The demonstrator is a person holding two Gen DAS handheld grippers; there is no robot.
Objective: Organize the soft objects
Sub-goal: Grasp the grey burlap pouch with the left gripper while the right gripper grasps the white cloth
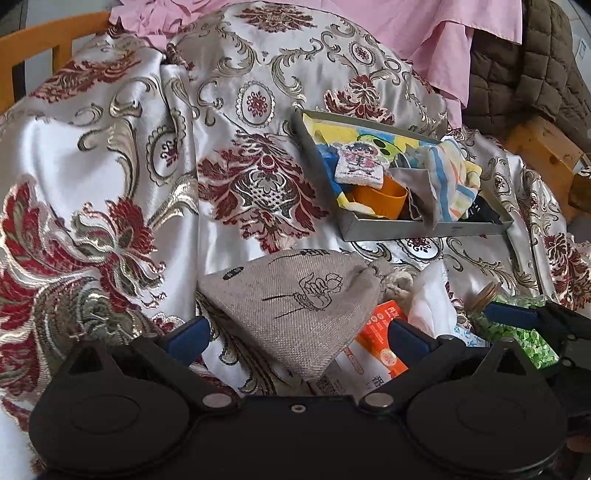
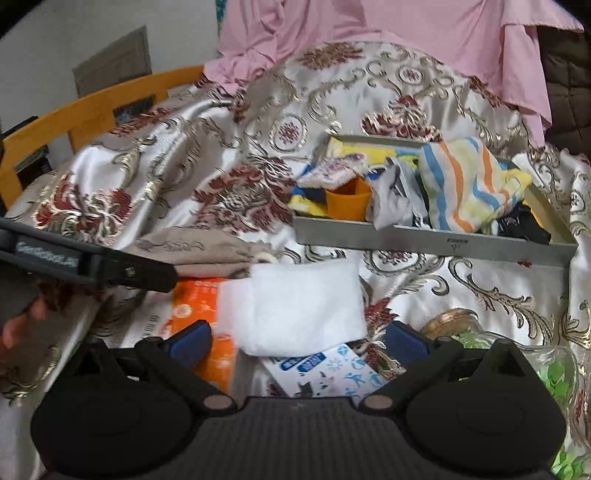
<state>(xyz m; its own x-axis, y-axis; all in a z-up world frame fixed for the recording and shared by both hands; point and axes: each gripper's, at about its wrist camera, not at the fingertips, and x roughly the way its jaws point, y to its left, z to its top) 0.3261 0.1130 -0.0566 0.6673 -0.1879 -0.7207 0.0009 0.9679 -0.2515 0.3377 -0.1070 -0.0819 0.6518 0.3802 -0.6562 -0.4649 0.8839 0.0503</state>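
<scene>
A beige burlap drawstring pouch [image 1: 295, 306] lies on the floral satin cloth, between the open fingers of my left gripper [image 1: 297, 338]. A white soft pad [image 2: 295, 310] lies between the open fingers of my right gripper [image 2: 299, 341]; it also shows in the left wrist view [image 1: 432, 299]. A grey tray [image 1: 424, 227] behind holds a striped cloth [image 1: 454, 177], an orange cup [image 1: 380, 199], a small printed towel [image 1: 360, 164] and other fabrics. The tray [image 2: 424, 236], the striped cloth [image 2: 465, 184] and the pouch [image 2: 192, 251] show in the right wrist view too.
An orange packet [image 1: 384, 343] and a blue-and-white leaflet [image 2: 332, 373] lie under the pad. A glass jar with green contents [image 2: 546, 373] lies at the right. Pink cloth [image 2: 369, 29] and a wooden bed rail [image 2: 92, 107] stand behind.
</scene>
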